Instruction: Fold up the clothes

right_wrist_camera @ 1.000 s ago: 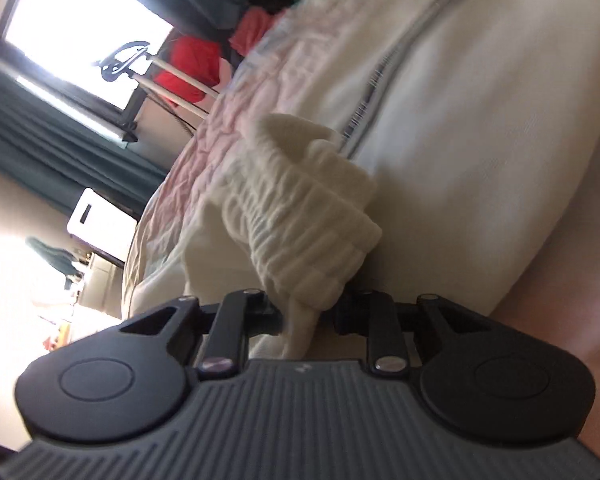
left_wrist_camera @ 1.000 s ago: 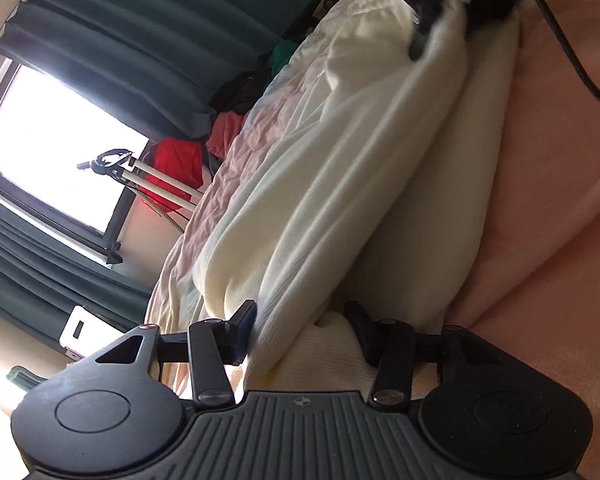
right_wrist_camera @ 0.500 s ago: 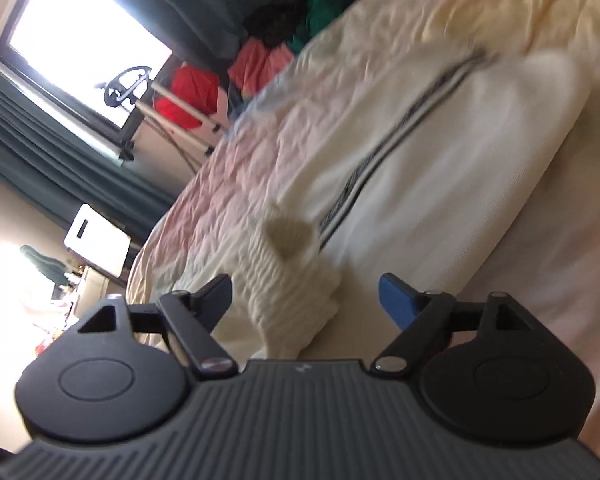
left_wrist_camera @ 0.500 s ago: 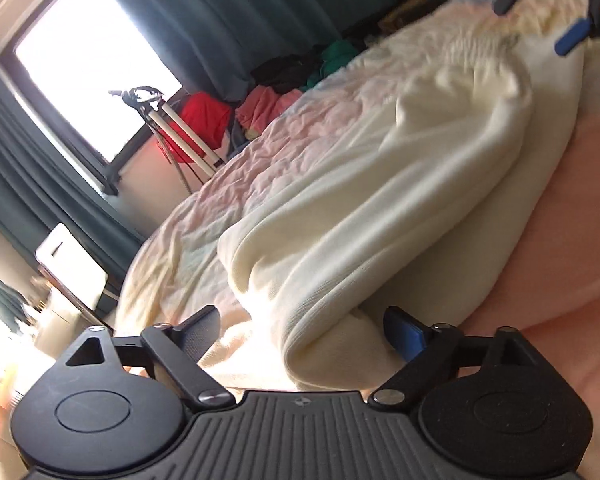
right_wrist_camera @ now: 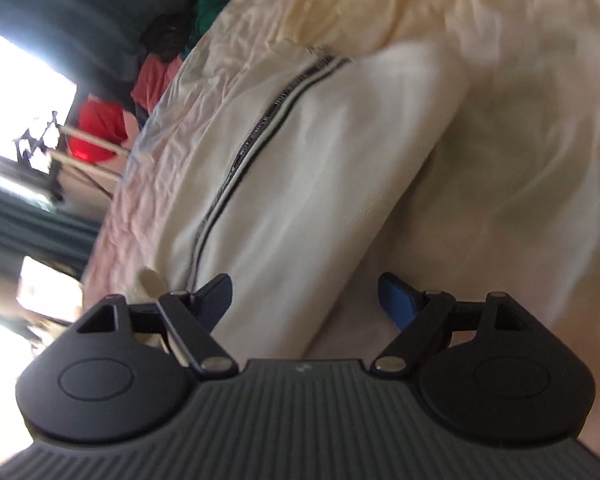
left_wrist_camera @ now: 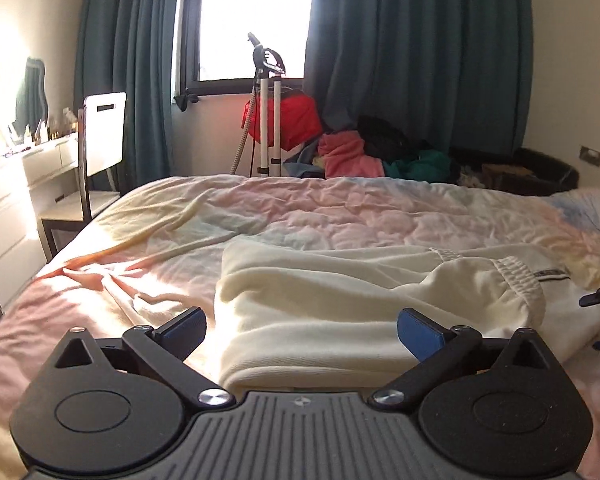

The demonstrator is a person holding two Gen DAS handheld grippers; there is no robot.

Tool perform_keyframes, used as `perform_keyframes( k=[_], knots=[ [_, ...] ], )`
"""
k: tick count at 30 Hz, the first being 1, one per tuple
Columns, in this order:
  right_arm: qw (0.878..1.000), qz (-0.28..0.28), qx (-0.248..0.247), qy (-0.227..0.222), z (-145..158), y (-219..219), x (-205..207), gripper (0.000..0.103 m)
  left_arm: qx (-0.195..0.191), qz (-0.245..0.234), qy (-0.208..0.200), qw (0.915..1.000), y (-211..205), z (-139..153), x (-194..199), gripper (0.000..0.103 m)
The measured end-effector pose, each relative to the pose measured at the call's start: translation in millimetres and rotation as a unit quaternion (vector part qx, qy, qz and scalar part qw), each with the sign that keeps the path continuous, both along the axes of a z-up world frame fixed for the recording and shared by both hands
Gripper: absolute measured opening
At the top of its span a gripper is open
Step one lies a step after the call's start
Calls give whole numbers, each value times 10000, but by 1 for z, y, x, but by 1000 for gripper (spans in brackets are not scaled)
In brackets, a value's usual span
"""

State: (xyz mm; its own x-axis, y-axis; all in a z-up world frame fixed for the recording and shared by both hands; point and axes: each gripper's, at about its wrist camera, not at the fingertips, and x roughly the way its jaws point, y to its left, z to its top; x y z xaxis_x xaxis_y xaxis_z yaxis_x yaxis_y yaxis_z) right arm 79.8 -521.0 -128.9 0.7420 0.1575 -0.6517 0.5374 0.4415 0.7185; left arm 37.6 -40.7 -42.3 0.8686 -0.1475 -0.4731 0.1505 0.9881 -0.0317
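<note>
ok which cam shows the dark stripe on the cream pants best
The right wrist view: the dark stripe runs close and long down the cream pants, though blurred. The left wrist view shows only a short bit by the waistband.

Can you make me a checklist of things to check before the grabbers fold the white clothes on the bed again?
1. Left gripper open, holding nothing: ok.
2. Right gripper open, holding nothing: ok.
3. Cream garment lying on the bedspread, not hanging off: ok.
4. Garment flat and smooth: not ok, it is bunched, with its ribbed cuff lying on top.
5. Fold edges lined up: cannot tell.
</note>
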Motion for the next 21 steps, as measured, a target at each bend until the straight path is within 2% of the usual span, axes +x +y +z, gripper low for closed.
perform_keyframes(
  k=[2,4,6,8,10,11,12,14,15,18,21],
  knots=[
    [9993,-276,64,-235,-9,-5,5,83,45,-58,25,10000,-15,-16,-2,102],
    [9983,-479,-50,-335,-15,-6,12,84,314,-183,-37,9993,-34,-30,-10,102],
    [9967,-601,-258,-470,-20,-4,18,83,634,-176,-205,9976,-52,-43,-15,102],
    [9939,-638,-590,-684,-22,-5,25,83,753,-311,-344,9961,-60,-48,-15,102],
    [9914,-658,-841,-761,-24,-10,33,77,784,-309,-382,9957,-60,-48,-12,102],
    [9907,-698,-854,-803,-26,-13,36,68,740,-294,-337,9963,-57,-47,-10,102],
    [9902,-743,-860,-809,-27,-16,38,49,648,-303,-265,9971,-53,-45,-8,102],
    [9898,-788,-884,-792,-28,-21,38,27,529,-306,-249,9978,-46,-39,-4,102],
    [9892,-802,-912,-817,-27,-22,37,20,472,-307,-248,9981,-42,-36,-3,102],
    [9858,-810,-1113,-966,-16,-21,35,15,337,-109,-362,9987,-30,-26,4,102],
    [9797,-690,-1581,-1020,-2,-14,36,13,22,204,-189,9996,-14,-21,14,102]
  ],
)
